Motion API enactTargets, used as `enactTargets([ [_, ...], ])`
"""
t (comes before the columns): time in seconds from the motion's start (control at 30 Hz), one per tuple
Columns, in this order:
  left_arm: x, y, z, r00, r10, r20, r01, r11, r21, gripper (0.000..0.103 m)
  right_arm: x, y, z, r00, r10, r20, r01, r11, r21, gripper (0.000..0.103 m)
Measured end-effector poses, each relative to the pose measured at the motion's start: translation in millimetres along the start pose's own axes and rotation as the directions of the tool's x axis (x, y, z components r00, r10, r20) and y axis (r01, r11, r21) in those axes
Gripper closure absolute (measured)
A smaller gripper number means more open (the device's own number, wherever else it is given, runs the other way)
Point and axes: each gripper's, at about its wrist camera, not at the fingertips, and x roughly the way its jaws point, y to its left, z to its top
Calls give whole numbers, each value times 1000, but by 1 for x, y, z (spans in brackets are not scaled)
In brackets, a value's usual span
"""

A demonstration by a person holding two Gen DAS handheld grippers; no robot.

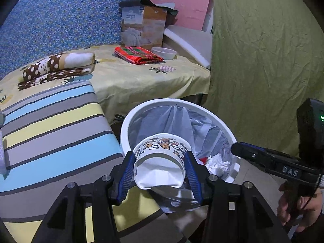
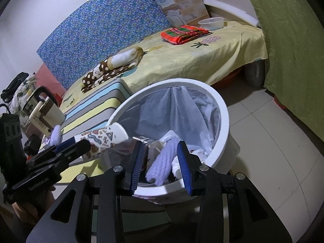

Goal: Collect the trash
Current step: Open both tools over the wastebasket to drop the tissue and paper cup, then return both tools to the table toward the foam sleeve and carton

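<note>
Left gripper (image 1: 160, 174) clamping paper cup (image 1: 162, 160) over bin (image 1: 212, 114), right gripper (image 2: 162, 166) wide.

Small bedroom, dim cool light. Bed (image 1: 125, 77) across mid-frame with yellow pineapple-print sheet. Blue floral mattress (image 1: 60, 26) leaned against the white wall (image 2: 24, 20) behind it, upper left. Pink panel (image 1: 190, 10) top centre. Olive-green fabric (image 1: 263, 50) hangs down the whole right side. On the bed: brown polka-dot blanket (image 1: 58, 66) folded at left, red plaid cloth (image 1: 138, 55), plastic bowl (image 1: 164, 53), quilt box (image 1: 142, 24) standing at the far end. Striped cushion (image 1: 54, 125) lower left, touching the bed edge. Floor (image 2: 269, 133) is pale tile, lower right.
</note>
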Motion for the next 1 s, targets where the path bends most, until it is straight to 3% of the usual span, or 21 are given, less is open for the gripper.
enactTargets([
  [0.4,-7,-5,0,1000,-18,14,18,1000,2,53,-9,6,-3,1000,10,15,-10,1000,-18,66],
  [1.0,-68,27,-40,994,101,36,-98,992,-83,53,-11,54,-19,992,123,-27,-126,985,-121,66],
])
